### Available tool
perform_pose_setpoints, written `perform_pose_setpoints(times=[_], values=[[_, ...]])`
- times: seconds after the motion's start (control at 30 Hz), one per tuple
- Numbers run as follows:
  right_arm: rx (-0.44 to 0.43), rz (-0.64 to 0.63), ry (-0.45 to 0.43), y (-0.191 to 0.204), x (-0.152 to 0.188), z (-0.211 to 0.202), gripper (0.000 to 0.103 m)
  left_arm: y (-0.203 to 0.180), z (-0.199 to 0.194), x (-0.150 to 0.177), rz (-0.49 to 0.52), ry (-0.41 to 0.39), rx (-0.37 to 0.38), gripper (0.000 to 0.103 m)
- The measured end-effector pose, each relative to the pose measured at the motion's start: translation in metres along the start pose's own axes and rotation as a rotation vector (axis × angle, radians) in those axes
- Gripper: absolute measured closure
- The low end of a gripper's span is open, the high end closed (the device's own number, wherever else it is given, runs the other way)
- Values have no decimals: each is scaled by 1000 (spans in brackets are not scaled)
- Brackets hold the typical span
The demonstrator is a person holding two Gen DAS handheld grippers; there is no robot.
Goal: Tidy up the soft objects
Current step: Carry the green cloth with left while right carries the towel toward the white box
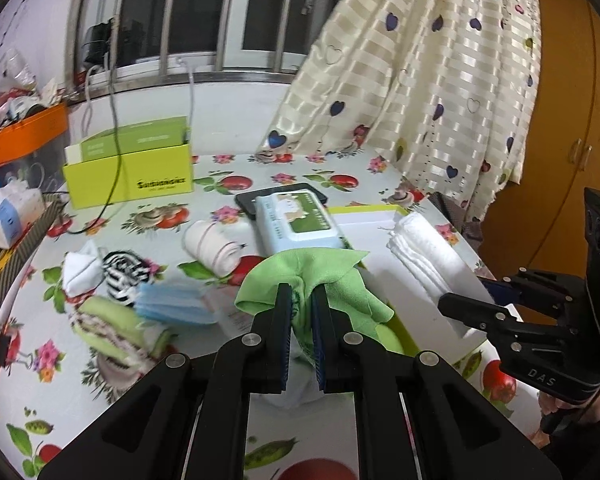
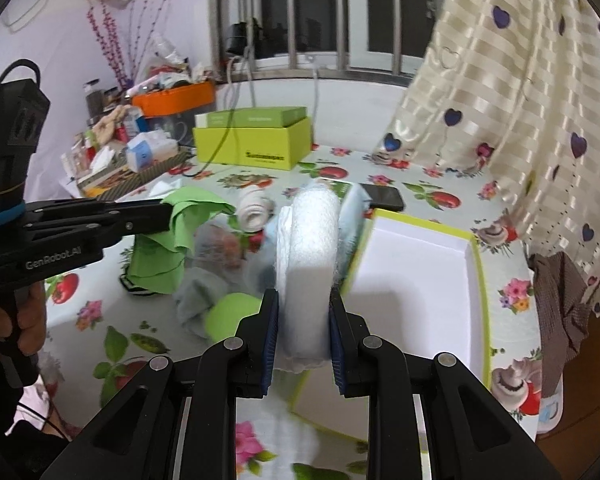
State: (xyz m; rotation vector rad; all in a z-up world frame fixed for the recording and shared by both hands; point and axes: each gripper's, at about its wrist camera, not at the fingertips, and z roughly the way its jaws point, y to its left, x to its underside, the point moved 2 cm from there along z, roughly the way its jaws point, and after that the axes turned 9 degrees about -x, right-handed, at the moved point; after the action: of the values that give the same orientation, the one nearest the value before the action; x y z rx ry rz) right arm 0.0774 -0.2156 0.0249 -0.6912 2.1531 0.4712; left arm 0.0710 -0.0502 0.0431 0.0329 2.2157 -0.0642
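The left gripper pinched a limp green cloth at a bunched fold, while the right gripper squeezed a soft, springy white towel mid-stack.

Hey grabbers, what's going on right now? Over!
Left gripper shut on green cloth. Right gripper shut on white towel, beside the white tray. Tray bare, nothing blocking.

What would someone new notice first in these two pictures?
Probably the two loads: the left claw pinches a bright green cloth at centre, and the right claw grips a folded white cloth beside the open white-lined box. Behind them, the fruit-printed tablecloth carries scattered socks and a blue face mask.
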Motion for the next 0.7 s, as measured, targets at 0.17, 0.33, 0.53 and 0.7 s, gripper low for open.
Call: perform_pose_setpoints(times=[0.17,0.33,0.53,0.7], values=[[32,42,7,-28,4,1,81,-17,11,-8,22,6,18,93],[55,80,19,-53,8,5,81,-35,19,-18,43,7,36,93],[75,117,34,-77,13,10,81,-53,31,-27,65,19,56,93],[84,149,51,-97,15,18,81,-66,43,-32,76,35,64,93]])
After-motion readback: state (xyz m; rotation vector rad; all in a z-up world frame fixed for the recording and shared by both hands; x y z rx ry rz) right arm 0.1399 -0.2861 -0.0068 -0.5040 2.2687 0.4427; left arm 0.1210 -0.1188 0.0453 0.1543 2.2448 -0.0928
